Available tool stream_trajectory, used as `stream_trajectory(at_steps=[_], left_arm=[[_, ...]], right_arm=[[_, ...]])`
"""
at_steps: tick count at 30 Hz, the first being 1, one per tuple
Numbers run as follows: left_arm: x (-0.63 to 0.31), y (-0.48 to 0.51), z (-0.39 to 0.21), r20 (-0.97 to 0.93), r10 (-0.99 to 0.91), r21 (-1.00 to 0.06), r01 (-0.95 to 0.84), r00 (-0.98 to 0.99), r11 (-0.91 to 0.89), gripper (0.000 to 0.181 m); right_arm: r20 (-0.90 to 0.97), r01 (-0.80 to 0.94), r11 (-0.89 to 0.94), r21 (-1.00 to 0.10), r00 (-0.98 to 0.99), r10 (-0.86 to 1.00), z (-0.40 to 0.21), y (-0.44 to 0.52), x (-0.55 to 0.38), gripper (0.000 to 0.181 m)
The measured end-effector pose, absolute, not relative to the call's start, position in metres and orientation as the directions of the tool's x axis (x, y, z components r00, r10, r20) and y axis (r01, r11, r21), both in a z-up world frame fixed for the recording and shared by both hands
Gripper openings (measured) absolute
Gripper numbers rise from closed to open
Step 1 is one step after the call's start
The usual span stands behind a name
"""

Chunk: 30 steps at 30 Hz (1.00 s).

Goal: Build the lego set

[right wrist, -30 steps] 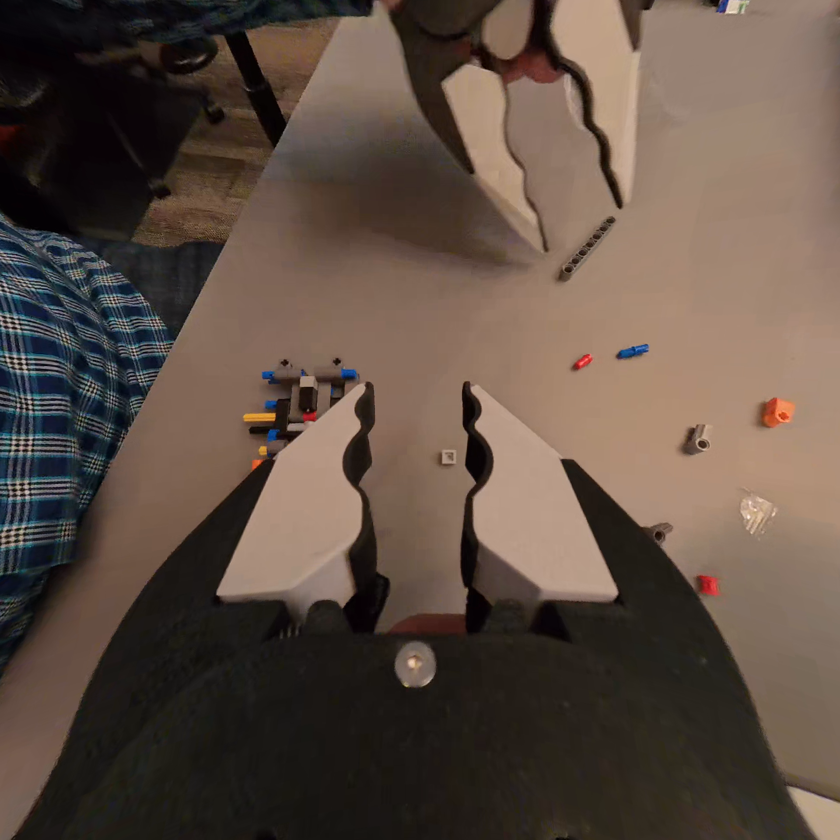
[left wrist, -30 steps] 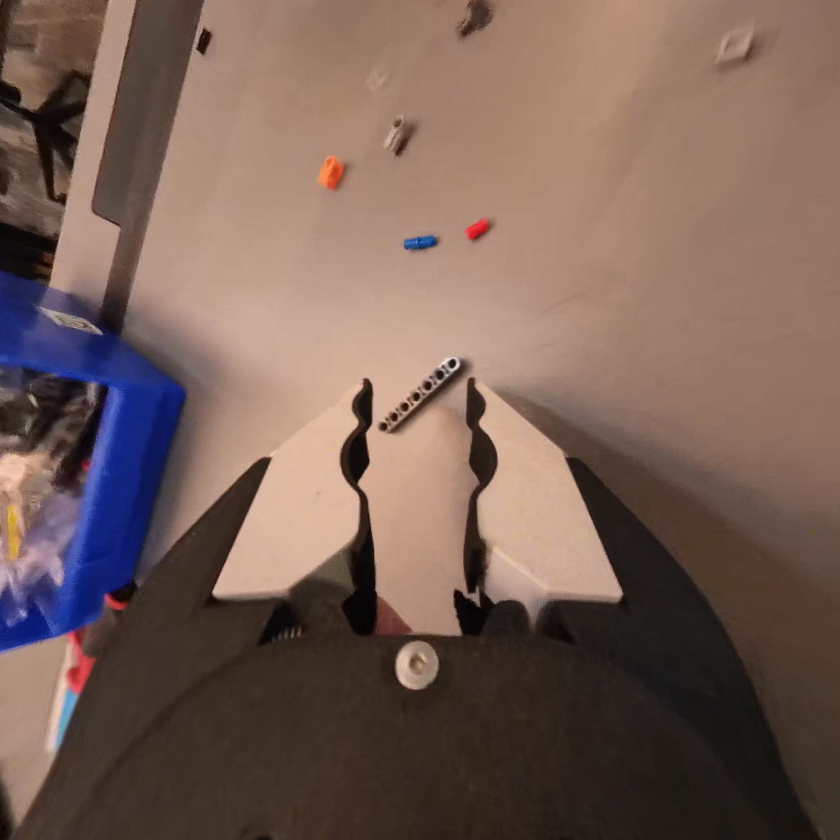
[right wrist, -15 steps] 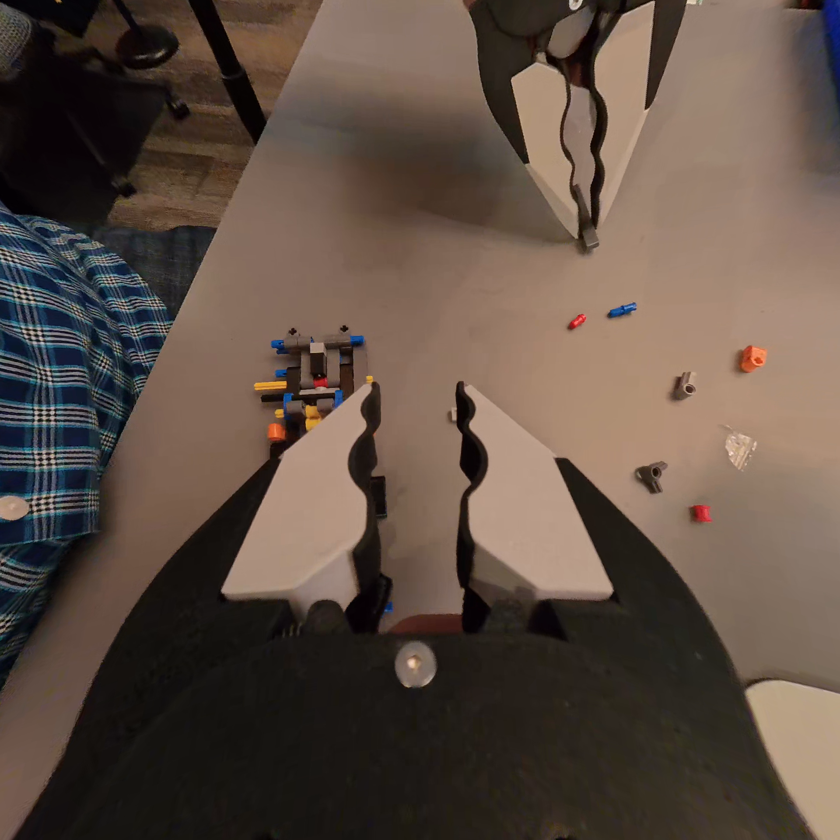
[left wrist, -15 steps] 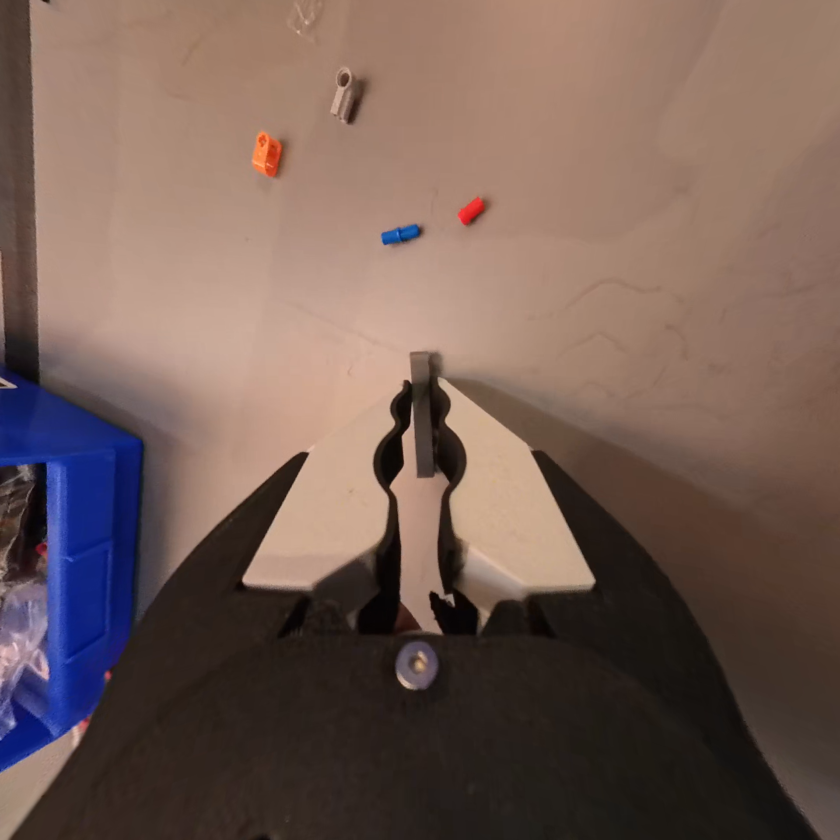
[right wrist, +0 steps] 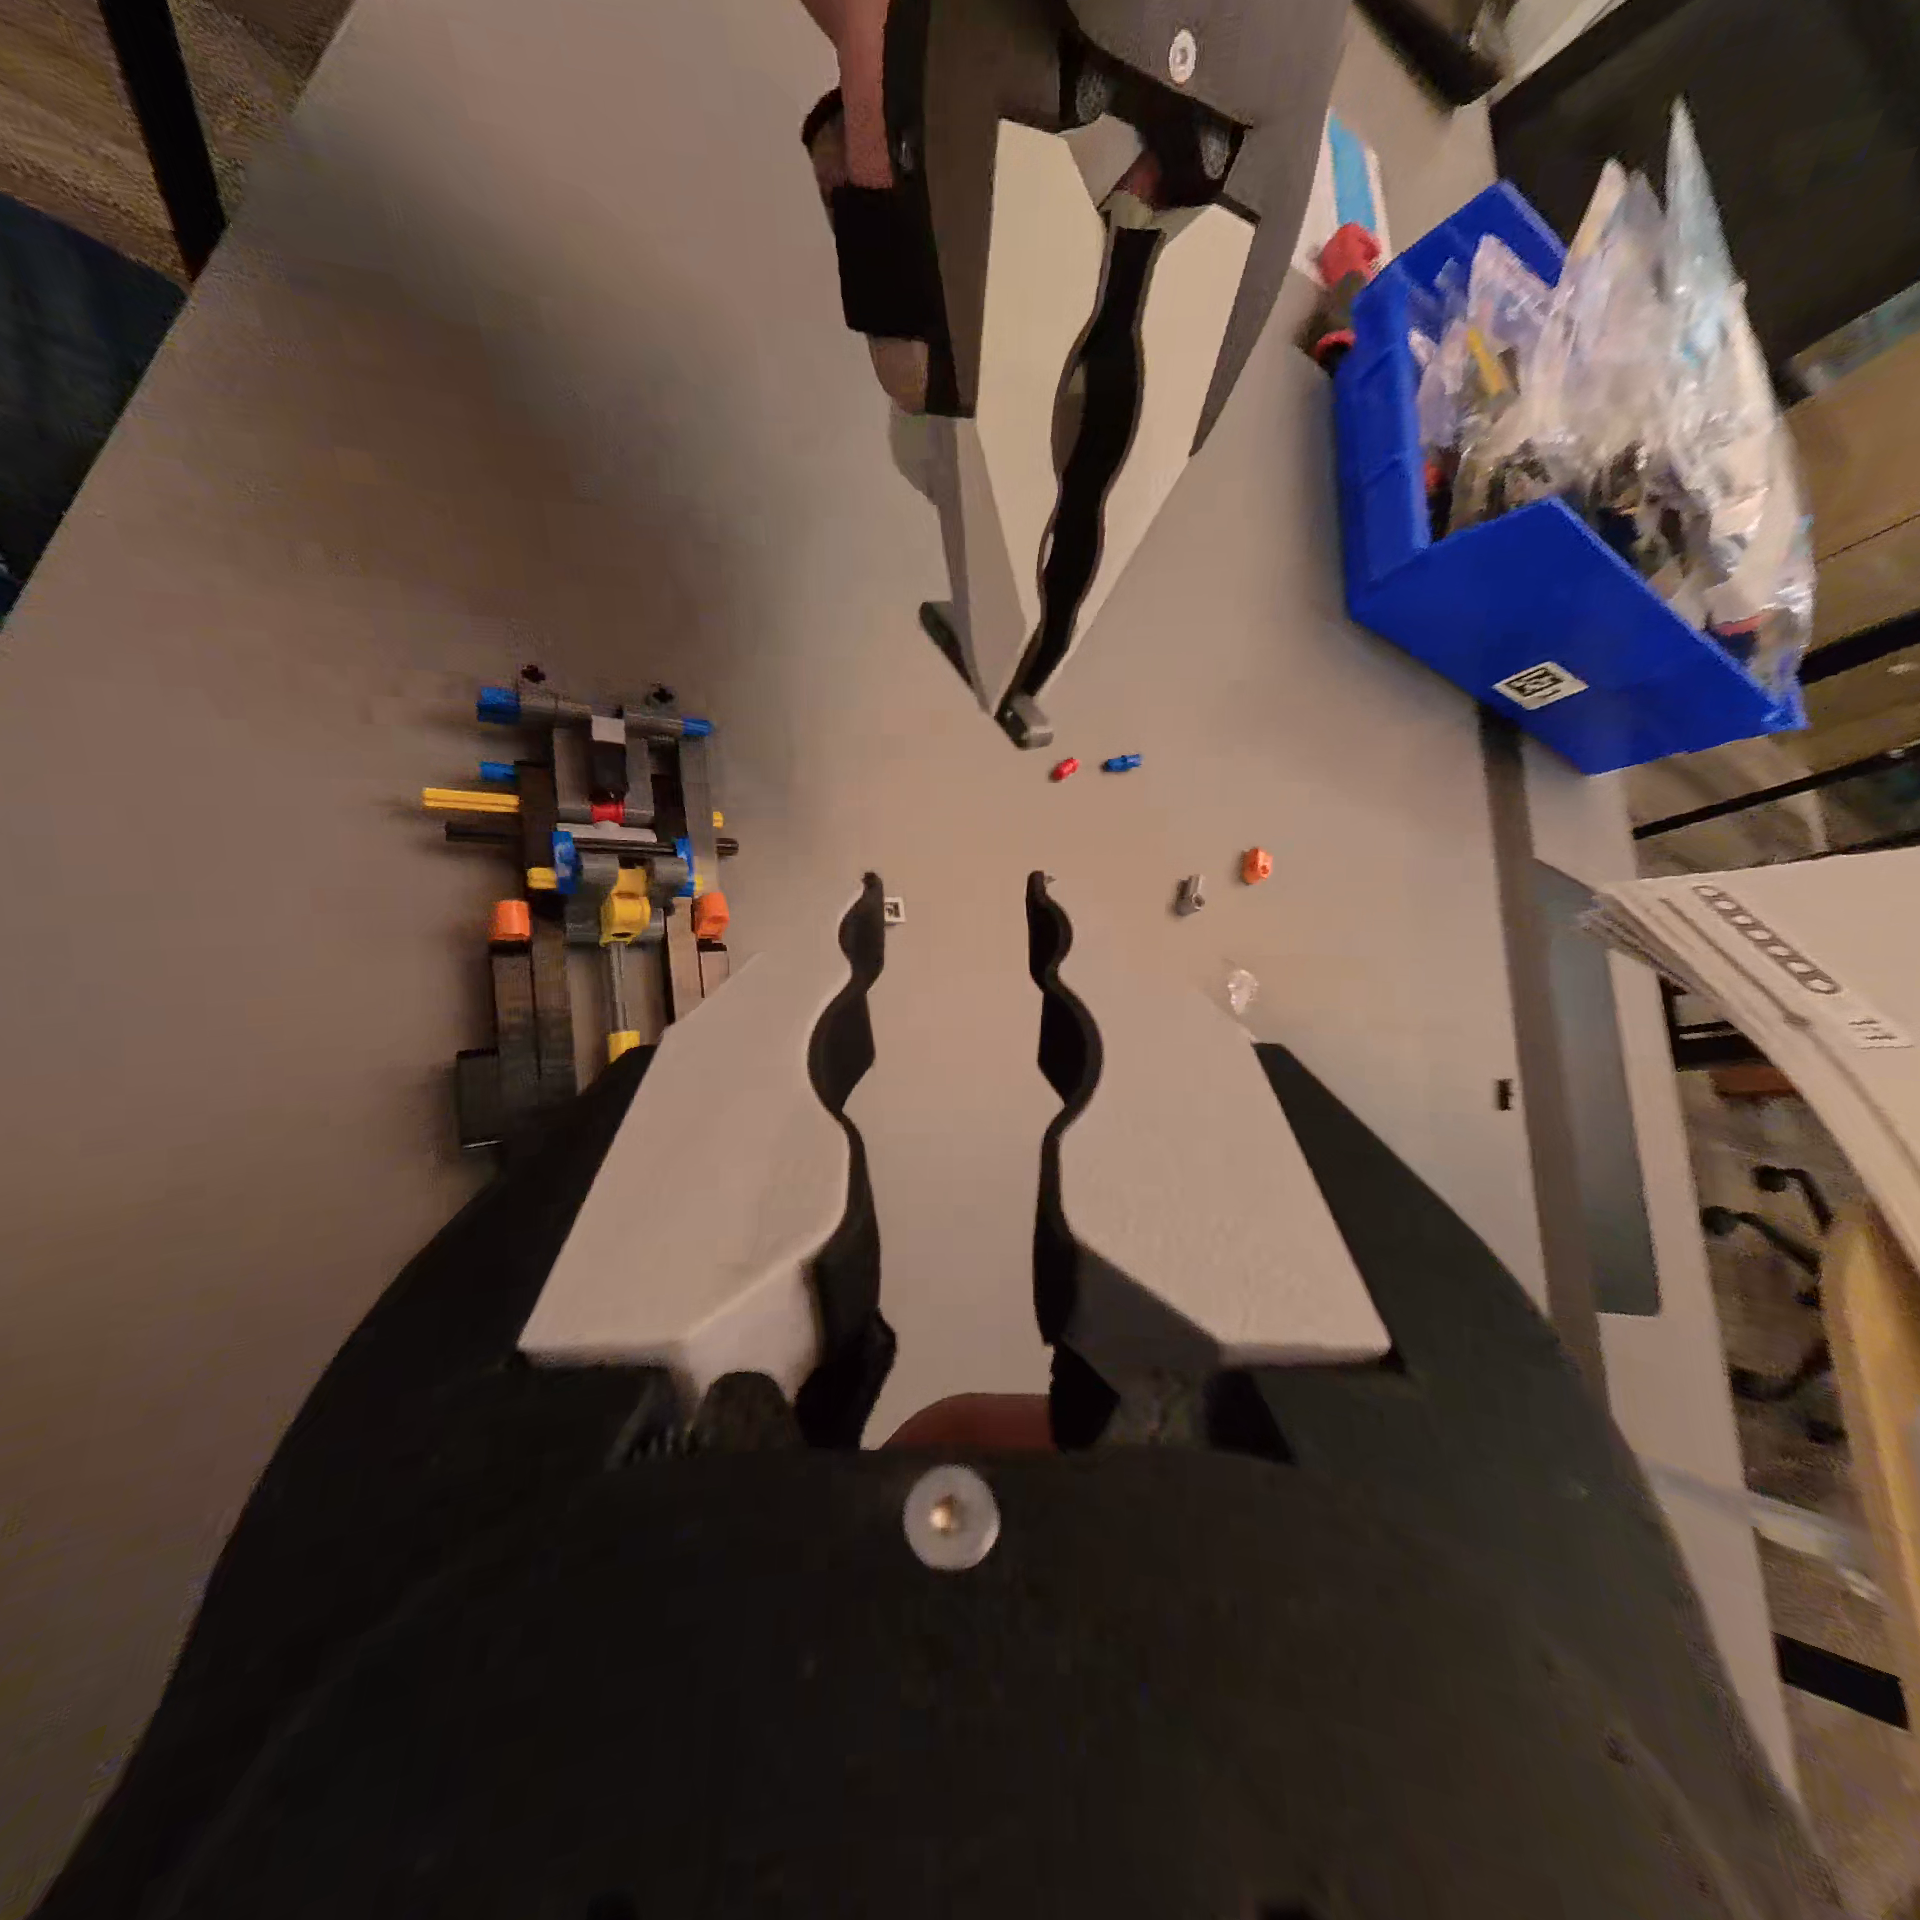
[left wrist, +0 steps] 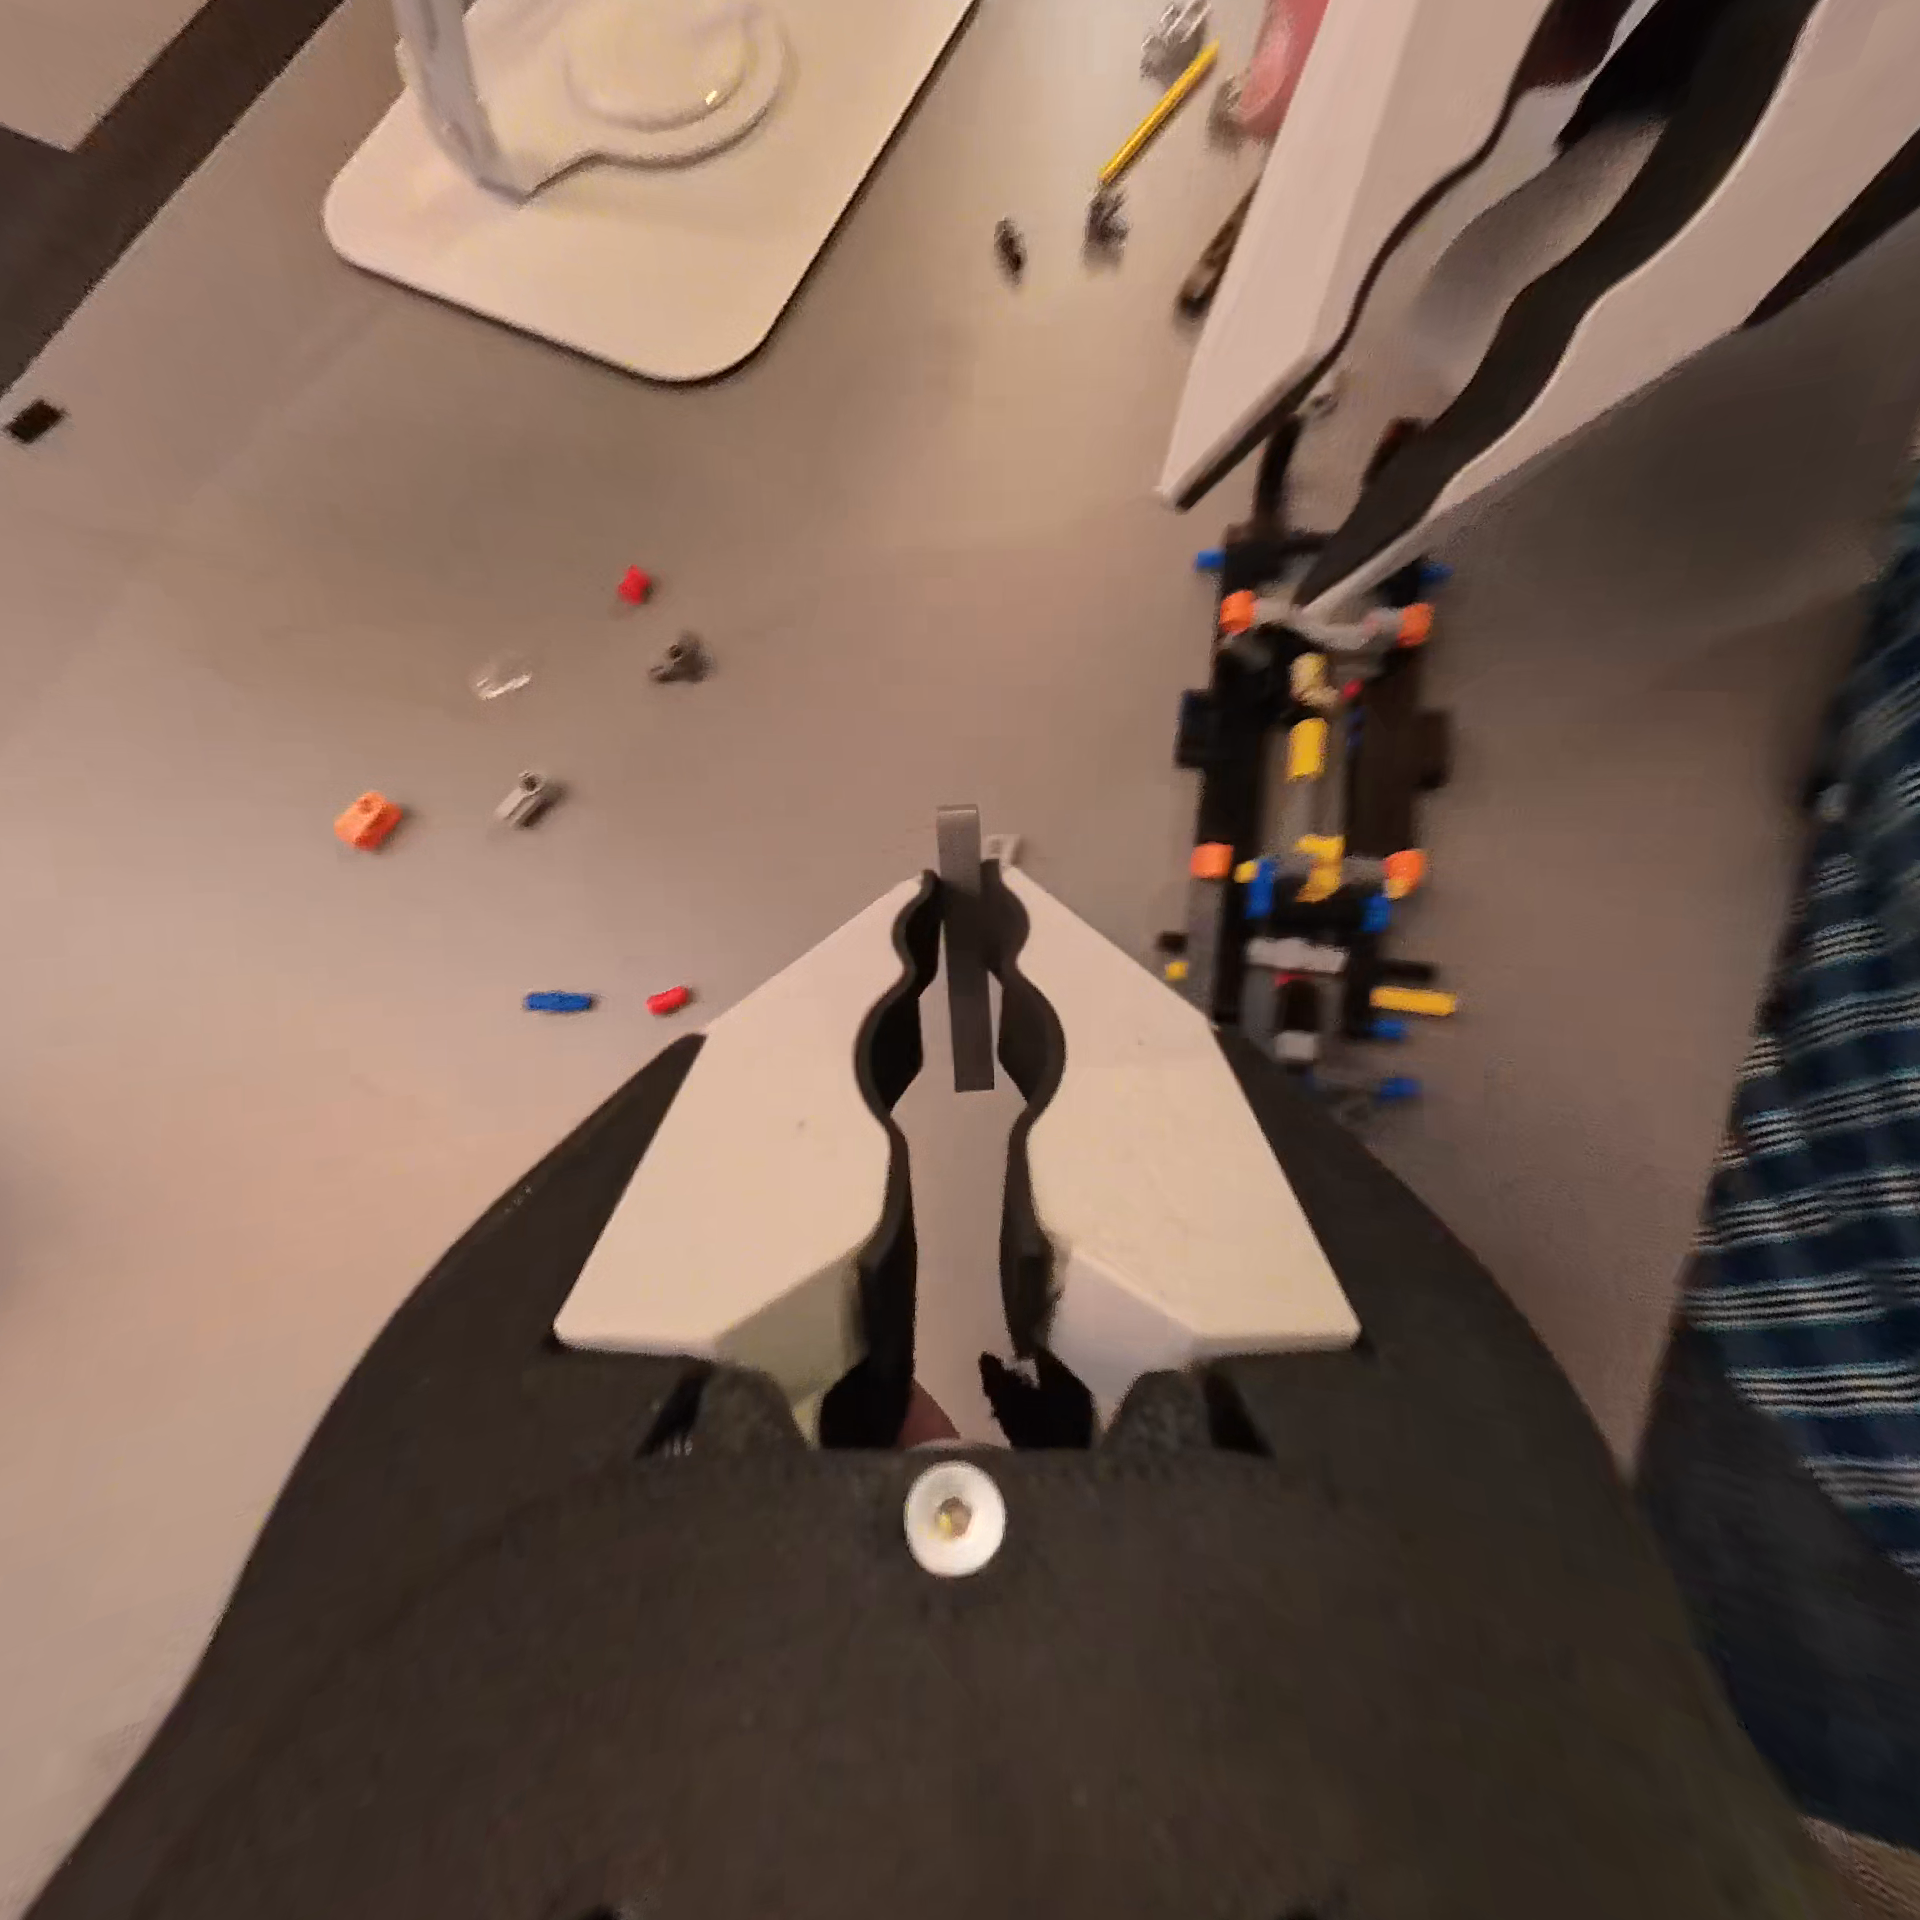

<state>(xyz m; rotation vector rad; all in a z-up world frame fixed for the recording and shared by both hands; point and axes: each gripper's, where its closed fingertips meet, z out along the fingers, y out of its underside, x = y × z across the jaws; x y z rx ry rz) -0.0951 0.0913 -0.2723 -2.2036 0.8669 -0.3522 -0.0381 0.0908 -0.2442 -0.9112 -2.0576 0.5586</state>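
Note:
My left gripper [left wrist: 961, 883] is shut on a grey holed beam [left wrist: 962, 935], held edge-on above the grey table; it also shows in the right wrist view [right wrist: 1023, 717] with the beam's end [right wrist: 1029, 722] poking out of its tips. The partly built model [right wrist: 603, 873], black and grey with blue, yellow and orange parts, lies on the table left of my right gripper [right wrist: 954, 883], which is open and empty. In the left wrist view the model [left wrist: 1314, 821] lies to the right, with the right gripper [left wrist: 1299, 540] over its far end.
Loose parts lie on the table: a red pin [right wrist: 1063, 769], a blue pin [right wrist: 1120, 763], an orange piece [right wrist: 1255, 864], a grey connector [right wrist: 1191, 894], a small white tile [right wrist: 894, 911]. A blue bin [right wrist: 1507, 582] of bagged parts stands at the right, a booklet [right wrist: 1787, 987] beside it. A white stand base [left wrist: 623, 208].
My left gripper closed on the grey beam, lifted it off the table and swung towards the model. My right gripper stayed open and drew back beside the model.

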Motion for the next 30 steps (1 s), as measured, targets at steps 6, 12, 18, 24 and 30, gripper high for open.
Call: stream_trajectory(at_steps=[6,12,18,24,30], left_arm=[[-0.051,0.075,-0.26,0.087,-0.715,-0.731,-0.444,0.694,-0.519,0.005],[-0.029,0.068,-0.258,0.194,-0.73,-0.718,-0.412,0.656,-0.561,0.005],[-0.017,0.063,-0.256,0.234,-0.75,-0.703,-0.425,0.619,-0.57,0.006],[-0.011,0.061,-0.264,0.144,-0.783,-0.663,-0.528,0.605,-0.53,0.005],[-0.007,0.063,-0.265,-0.015,-0.821,-0.627,-0.645,0.57,-0.437,0.005]], right_arm=[[0.606,0.376,0.72,-0.584,-0.389,0.694,-0.235,0.078,-0.025,0.021],[0.709,0.361,0.816,-0.452,-0.41,0.574,-0.238,0.073,-0.016,0.02],[0.755,0.342,0.86,-0.378,-0.424,0.5,-0.244,0.069,-0.014,0.017],[0.634,0.376,0.791,-0.482,-0.473,0.611,-0.253,0.061,-0.013,0.025],[0.464,0.44,0.664,-0.604,-0.484,0.742,-0.258,0.06,-0.01,0.016]])
